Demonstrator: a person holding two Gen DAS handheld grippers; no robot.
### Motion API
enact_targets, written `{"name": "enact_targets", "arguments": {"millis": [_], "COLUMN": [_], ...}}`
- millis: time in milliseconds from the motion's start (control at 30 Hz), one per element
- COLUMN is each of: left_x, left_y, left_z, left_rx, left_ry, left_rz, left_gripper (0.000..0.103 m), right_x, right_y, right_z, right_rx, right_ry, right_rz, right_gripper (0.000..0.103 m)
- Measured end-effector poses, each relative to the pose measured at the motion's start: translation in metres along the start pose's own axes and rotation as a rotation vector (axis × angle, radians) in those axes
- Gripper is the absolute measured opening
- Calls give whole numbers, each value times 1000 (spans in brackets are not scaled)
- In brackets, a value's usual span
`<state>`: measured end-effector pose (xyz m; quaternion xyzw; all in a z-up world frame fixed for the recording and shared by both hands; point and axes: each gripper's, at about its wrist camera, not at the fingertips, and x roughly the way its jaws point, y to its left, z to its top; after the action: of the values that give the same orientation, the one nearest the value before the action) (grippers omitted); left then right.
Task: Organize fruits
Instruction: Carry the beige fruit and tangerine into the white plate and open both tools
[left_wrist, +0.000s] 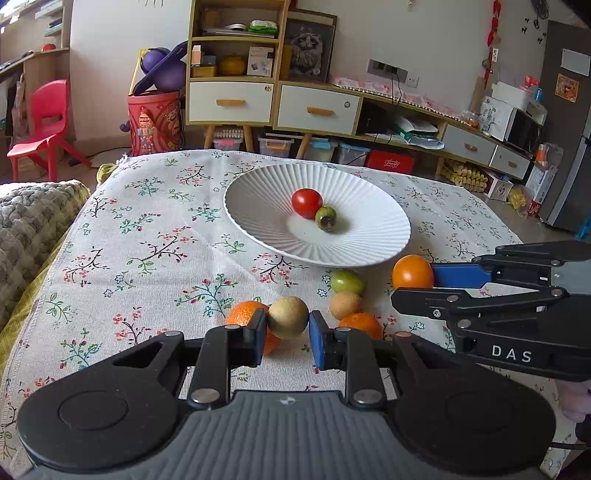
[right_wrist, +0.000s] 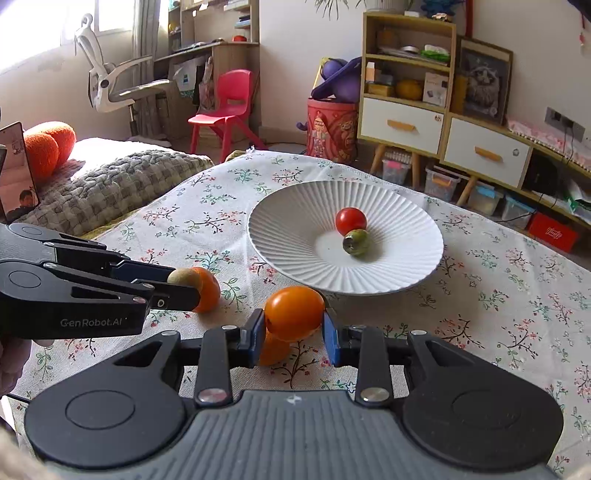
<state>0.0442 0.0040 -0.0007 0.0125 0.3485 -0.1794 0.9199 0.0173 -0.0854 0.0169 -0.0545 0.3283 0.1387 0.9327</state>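
Note:
A white ribbed plate (left_wrist: 369, 206) (right_wrist: 291, 206) on the floral cloth holds a red tomato (left_wrist: 306, 202) (right_wrist: 351, 220) and a dark green fruit (left_wrist: 325, 218) (right_wrist: 355, 242). My left gripper (left_wrist: 288, 334) (right_wrist: 181, 284) is shut on a tan round fruit (left_wrist: 288, 316) (right_wrist: 183, 276), in front of a mandarin (left_wrist: 243, 314) (right_wrist: 208, 288). My right gripper (right_wrist: 294, 332) (left_wrist: 428, 286) is shut on an orange tomato (right_wrist: 294, 312) (left_wrist: 412, 272) just before the plate's near rim. A green fruit (left_wrist: 346, 281), a tan fruit (left_wrist: 345, 304) and another mandarin (left_wrist: 360, 325) lie between the grippers.
The table is covered by a floral cloth (left_wrist: 147, 240) (right_wrist: 498, 295). A grey knitted blanket (left_wrist: 33, 221) (right_wrist: 110, 184) lies at the left edge. A red chair (right_wrist: 225, 107), a red bin (right_wrist: 332, 129) and a shelf unit (left_wrist: 236, 66) stand beyond the table.

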Motion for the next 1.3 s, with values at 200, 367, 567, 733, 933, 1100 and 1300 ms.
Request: {"name": "enact_targets", "arguments": {"millis": [200,367,567,733,933,1100,1300], "left_x": [13,26,41,54,66,75,86], "left_y": [-5,-5,-6,-7,-9,-11,-14], "left_z": [18,30,40,43,46,49,55], "left_rx": [5,-10,-12,-12,3,7,13], "left_ry": [-20,-32,-39,-23,-15,-2,8], "left_rz": [1,0,-1,0,3,9,10], "left_gripper": [8,8,8,8,8,8,8], "right_x": [5,15,29,39,49,55,66], "right_y": [-10,-22,-34,-42,-48,-54,-67], "right_z": [12,18,19,20,22,26,28], "right_rx": [15,20,27,30,34,49,70], "right_ry": [-39,-44,-38,-29,-20,-22,-8], "right_rz": [-20,-30,-56,-67,-78,-80,-80], "right_gripper": [30,30,30,30,30,30,30]}}
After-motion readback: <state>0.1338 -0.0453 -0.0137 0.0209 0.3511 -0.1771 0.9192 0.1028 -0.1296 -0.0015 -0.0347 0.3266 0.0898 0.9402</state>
